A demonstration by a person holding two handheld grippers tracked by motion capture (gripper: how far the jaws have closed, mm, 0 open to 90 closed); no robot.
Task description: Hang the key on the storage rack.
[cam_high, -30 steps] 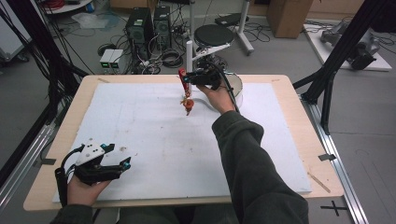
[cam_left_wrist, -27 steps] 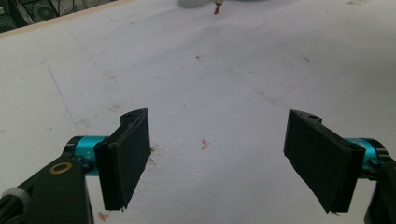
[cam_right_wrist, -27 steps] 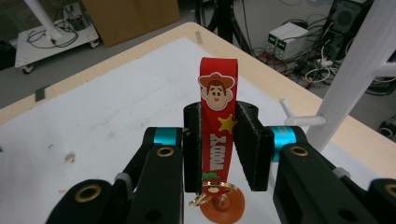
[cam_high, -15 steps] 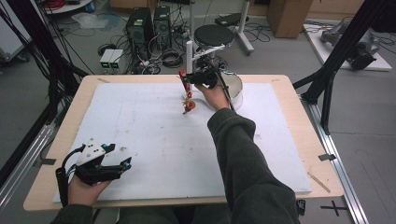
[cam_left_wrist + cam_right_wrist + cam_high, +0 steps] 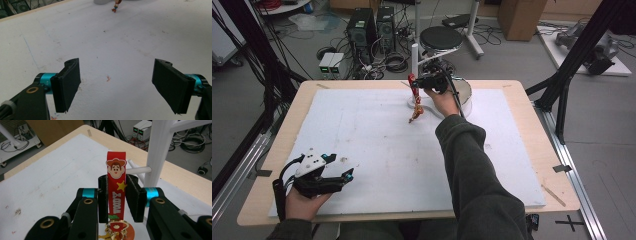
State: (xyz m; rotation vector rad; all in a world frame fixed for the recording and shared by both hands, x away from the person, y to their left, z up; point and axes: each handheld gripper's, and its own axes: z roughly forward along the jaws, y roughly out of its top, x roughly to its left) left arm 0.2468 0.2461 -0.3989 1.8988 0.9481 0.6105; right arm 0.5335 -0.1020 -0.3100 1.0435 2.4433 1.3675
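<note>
At the table's near left corner, the left tongs (image 5: 343,176) rest in the person's left hand (image 5: 302,202) on the white mat (image 5: 362,150), jaws spread wide and released, nothing between them. In the left gripper view the two black pads (image 5: 67,83) stand well apart over bare mat, with small reddish flecks (image 5: 108,78) on the surface between them.

Farther across, the person's right sleeve (image 5: 472,170) stretches over the middle of the mat toward the far edge. There the right tongs (image 5: 414,86) are raised above the mat and clenched on a red strap (image 5: 116,187), which stands upright between the jaws. The strap bears a cartoon cowboy face at its top and a yellow star below it; a gold clasp (image 5: 116,228) and an orange charm hang from its lower end. In the high view the charm (image 5: 415,115) dangles just above the mat, near the middle of the far edge.

Just beyond the strap stands a white rack (image 5: 160,150), an upright post with a thin peg (image 5: 137,170) pointing sideways close behind the strap's top. A round white bowl (image 5: 464,95) sits beside the right hand at the far edge.
</note>
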